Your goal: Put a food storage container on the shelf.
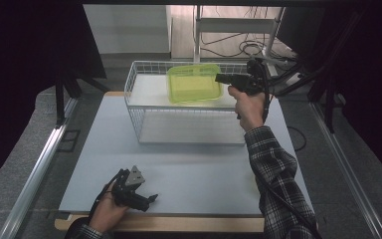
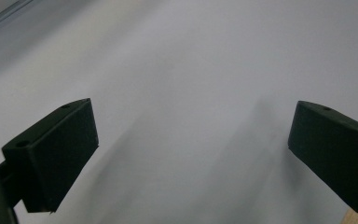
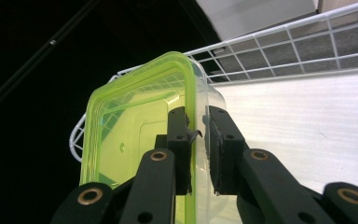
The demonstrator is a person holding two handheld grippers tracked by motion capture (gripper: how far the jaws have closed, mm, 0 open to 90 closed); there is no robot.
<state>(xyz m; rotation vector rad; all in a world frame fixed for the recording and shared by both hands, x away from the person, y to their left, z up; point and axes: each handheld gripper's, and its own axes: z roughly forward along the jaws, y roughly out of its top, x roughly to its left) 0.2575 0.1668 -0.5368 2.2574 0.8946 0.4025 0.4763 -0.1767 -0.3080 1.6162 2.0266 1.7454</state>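
Two grippers are in the person's hands, well apart across the table (image 1: 189,174). The right gripper (image 1: 220,78) is held up on a raised forearm in a plaid sleeve (image 1: 273,164), its body level and its jaws pointing toward the left of the high view, over the white wire basket (image 1: 134,112). Its jaws are closed on the rim of a clear container with a yellow-green lid (image 1: 194,83); in the right gripper view one pad sits on the lid side and the other on the clear wall, with the edge pinched between them. The container (image 3: 135,135) hangs tilted above the basket's far half, its lid facing the camera in the high view. The left gripper (image 1: 151,199) rests low at the table's near edge, pointing right, jaws spread wide with nothing between them and bare tabletop ahead.
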